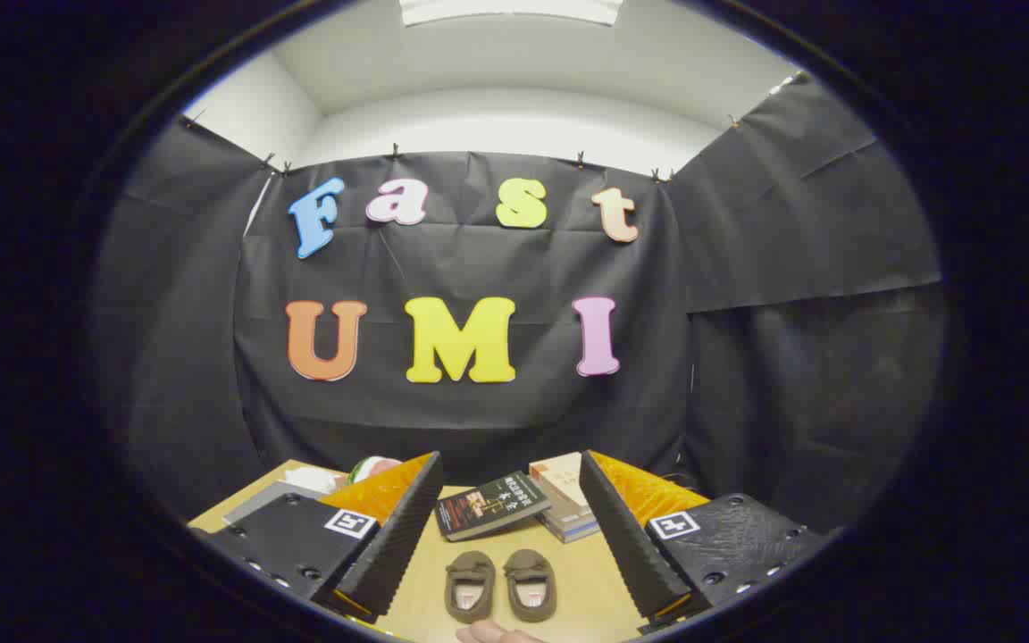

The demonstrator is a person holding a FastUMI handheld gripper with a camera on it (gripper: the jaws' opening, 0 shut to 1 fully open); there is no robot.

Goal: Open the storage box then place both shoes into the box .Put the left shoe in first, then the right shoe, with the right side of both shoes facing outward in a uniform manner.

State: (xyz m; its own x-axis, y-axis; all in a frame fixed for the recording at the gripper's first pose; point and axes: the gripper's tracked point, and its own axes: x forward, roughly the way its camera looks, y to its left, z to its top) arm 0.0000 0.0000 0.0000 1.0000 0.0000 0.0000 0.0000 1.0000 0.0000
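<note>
The tool (506,536) hangs above the light wooden table (586,585), its two fingers spread wide apart with nothing between them but open air. Low in the centre of the frame, framed by the fingers, the pair of small olive-brown slip-on shoes sits side by side on the table: one shoe (469,585) to the left, the other (531,583) to the right, nearly touching, openings toward the camera. A bit of a hand (488,633) pokes in at the very bottom edge, just below the shoes.

Beyond the shoes, mid-frame, a dark-covered book (489,505) lies flat, and right of it is a short stack of tan and pale books (564,502). A white and green object (372,467) peeks from behind the left finger, too hidden to identify.

The storage box cannot be made out here, so the first risk is going for the shoes before the box is open. The second is order: the shoes look alike, so picking the wrong one first would be easy. They also sit so close that closing on one may nudge or drag its neighbour, and the hand nearby could be bumped.
</note>
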